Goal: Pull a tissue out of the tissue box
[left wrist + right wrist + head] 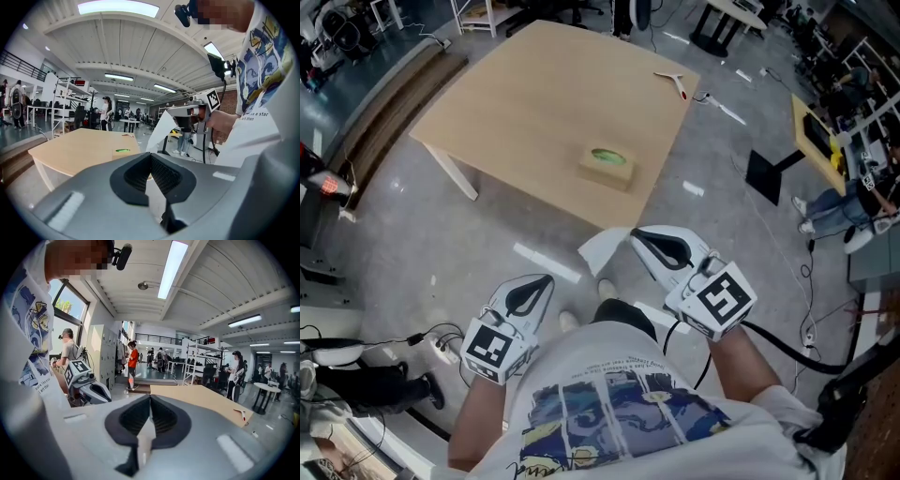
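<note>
The tan tissue box (607, 167) with a green oval opening sits near the front edge of the wooden table (516, 103), well ahead of both grippers. My right gripper (634, 234) is shut on a white tissue (602, 251) that hangs free above the floor, clear of the box. In the right gripper view a strip of that tissue (146, 433) shows between the closed pads. My left gripper (549, 278) is shut and holds nothing, low at the left. In the left gripper view the tissue (161, 133) droops from the right gripper (174, 111), with the box (123, 152) beyond.
A small red and white tool (671, 82) lies at the table's far corner. Cables and a power strip (445, 349) run over the floor at the left, and a black cable (787, 347) at the right. Shelving and several people stand in the background.
</note>
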`<state>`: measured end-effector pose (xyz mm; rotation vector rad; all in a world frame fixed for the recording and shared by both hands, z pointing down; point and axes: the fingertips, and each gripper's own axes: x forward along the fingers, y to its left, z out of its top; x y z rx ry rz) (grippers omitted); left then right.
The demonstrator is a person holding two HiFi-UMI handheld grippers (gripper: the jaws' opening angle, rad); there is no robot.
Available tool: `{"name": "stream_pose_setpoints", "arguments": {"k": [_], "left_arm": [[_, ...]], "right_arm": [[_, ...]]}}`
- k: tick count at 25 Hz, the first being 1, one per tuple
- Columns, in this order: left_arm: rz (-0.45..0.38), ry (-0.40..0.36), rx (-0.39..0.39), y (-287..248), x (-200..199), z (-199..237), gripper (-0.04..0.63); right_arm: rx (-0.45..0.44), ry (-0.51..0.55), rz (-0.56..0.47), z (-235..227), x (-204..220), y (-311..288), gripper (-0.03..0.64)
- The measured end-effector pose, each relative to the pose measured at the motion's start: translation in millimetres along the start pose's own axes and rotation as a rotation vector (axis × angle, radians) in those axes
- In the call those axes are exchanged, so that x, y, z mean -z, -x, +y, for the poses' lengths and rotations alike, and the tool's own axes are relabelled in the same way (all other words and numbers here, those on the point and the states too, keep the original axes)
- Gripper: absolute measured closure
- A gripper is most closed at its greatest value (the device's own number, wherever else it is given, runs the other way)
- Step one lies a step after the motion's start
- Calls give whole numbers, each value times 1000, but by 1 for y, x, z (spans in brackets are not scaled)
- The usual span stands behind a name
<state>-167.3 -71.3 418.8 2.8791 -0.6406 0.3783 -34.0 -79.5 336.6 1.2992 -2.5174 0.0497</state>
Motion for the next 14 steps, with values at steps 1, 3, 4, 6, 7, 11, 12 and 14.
{"name": "stream_pose_setpoints", "arguments": {"k": [1, 3, 4, 6, 7, 11, 12, 14], "left_arm": [[0, 2, -3, 0, 1, 0, 591], [0, 4, -7, 1, 2, 0, 591], [-1, 5, -7, 1, 2, 1, 591], [-1, 7, -8, 2, 3, 3, 591], [-1, 9, -9, 3, 3, 4, 591], [6, 15, -17, 4, 3, 7, 591], [6, 16, -18, 4, 3, 7, 591], [4, 16, -20, 3, 2, 8, 591]], "right_arm": [[-2, 1, 1, 1, 1, 0, 614], [-4, 3, 2, 1, 2, -1, 614], [-6, 4, 3, 1, 1, -2, 614], [-8, 5, 5, 1, 0, -5, 614], [-10, 5, 6, 1, 0, -7, 614], [-15, 7, 4, 0, -3, -9, 614], [-16, 6, 3, 0, -3, -9, 614], [-19, 2, 1, 0, -4, -10, 614]]}}
